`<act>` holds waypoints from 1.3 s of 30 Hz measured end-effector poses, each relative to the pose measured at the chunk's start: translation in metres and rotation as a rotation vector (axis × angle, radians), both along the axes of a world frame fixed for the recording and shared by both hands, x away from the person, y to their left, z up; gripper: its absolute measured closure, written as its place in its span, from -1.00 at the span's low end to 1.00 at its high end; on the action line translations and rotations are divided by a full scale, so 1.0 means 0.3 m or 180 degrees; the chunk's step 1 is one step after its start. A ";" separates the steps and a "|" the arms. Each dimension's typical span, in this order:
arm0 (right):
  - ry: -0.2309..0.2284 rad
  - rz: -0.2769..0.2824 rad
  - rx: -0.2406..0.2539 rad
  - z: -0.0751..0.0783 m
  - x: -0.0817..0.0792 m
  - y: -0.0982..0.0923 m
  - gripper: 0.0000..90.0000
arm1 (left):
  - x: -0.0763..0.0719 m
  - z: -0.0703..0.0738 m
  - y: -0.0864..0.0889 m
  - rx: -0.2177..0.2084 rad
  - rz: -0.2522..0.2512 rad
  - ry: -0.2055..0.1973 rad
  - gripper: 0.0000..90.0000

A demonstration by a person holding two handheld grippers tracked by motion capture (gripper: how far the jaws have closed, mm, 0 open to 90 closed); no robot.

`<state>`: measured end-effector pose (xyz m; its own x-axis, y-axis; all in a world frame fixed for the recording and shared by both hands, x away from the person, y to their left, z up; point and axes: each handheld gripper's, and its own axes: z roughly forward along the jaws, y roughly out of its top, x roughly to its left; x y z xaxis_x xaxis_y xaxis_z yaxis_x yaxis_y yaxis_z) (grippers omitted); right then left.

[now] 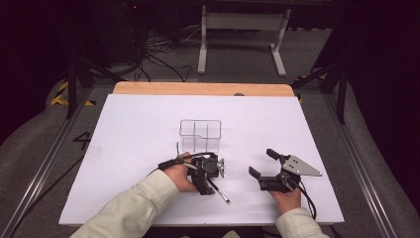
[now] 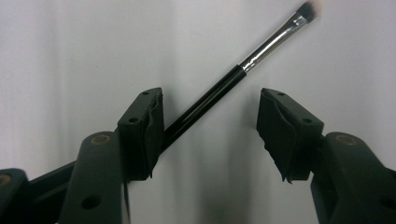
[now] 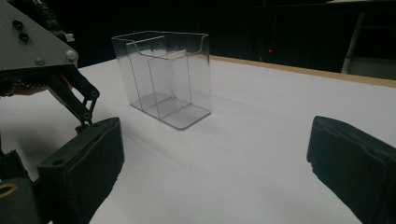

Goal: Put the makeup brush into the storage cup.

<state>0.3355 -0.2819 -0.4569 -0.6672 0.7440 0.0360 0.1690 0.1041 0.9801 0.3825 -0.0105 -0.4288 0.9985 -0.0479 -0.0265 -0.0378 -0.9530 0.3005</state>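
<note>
The jaws of the left gripper stand apart around the makeup brush, which lies flat on the white table; only one pad touches its handle. If they close off-centre, the thin handle could roll away. The right gripper waits spread, near the clear organizer.

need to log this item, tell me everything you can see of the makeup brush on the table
The makeup brush is slim: a glossy black handle, a shiny silver ferrule and a small dark tuft with pale tips. It lies flat on the white table, slanting between the jaws of the left tool. Its handle end lies against the left-hand pad; the other pad stands apart from it, so it is not yet clamped. In the high view it lies near the person's edge, in front of the clear organizer.
</note>
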 end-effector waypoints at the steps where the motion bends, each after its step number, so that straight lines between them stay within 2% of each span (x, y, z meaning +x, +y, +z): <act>1: 0.0000 -0.0002 -0.0002 0.000 0.000 0.000 -0.90 | -0.001 0.003 -0.003 0.0048 -0.0019 -0.0029 -0.05; 7: 0.0002 -0.0002 -0.0004 -0.001 0.001 0.000 -0.90 | -0.006 0.001 -0.005 0.0024 -0.0023 -0.0027 0.01; 8: 0.0003 0.0000 -0.0004 -0.001 0.001 0.000 -0.90 | -0.007 0.006 -0.006 0.0076 -0.0051 -0.0022 0.03; 10: 0.0004 0.0007 0.0007 0.000 0.000 0.000 -0.90 | -0.013 0.006 -0.008 0.0081 -0.0065 -0.0034 0.10; 13: 0.0008 0.0007 0.0011 0.000 0.001 -0.001 -0.90 | -0.019 0.007 -0.011 0.0095 -0.0112 -0.0041 0.26; 14: 0.0006 0.0007 0.0019 0.000 0.000 -0.001 -0.90 | -0.027 0.011 -0.017 0.0147 -0.0150 -0.0038 0.26; 15: 0.0010 0.0008 0.0010 0.000 0.001 -0.001 -0.90 | -0.031 0.012 -0.020 0.0162 -0.0176 -0.0045 0.38; 19: 0.0007 0.0013 0.0008 0.000 0.000 0.000 -0.90 | -0.046 0.016 -0.033 0.0260 -0.0287 -0.0081 0.58; 22: 0.0009 0.0023 0.0027 0.000 0.000 0.000 -0.90 | -0.050 0.018 -0.036 0.0299 -0.0341 -0.0090 0.73; 25: 0.0011 0.0024 0.0019 0.000 0.000 0.000 -0.90 | -0.049 0.016 -0.035 0.0277 -0.0359 -0.0082 0.84; 32: 0.0008 0.0020 0.0008 0.000 0.001 0.000 -0.89 | -0.048 0.017 -0.034 0.0269 -0.0363 -0.0075 0.85; 36: 0.0012 0.0018 0.0007 0.000 0.001 0.000 -0.89 | -0.046 0.025 -0.034 0.0339 -0.0431 -0.0051 0.85; 39: 0.0011 0.0019 0.0006 0.000 0.001 0.000 -0.89 | -0.051 0.034 -0.031 0.0300 -0.0451 -0.0035 0.85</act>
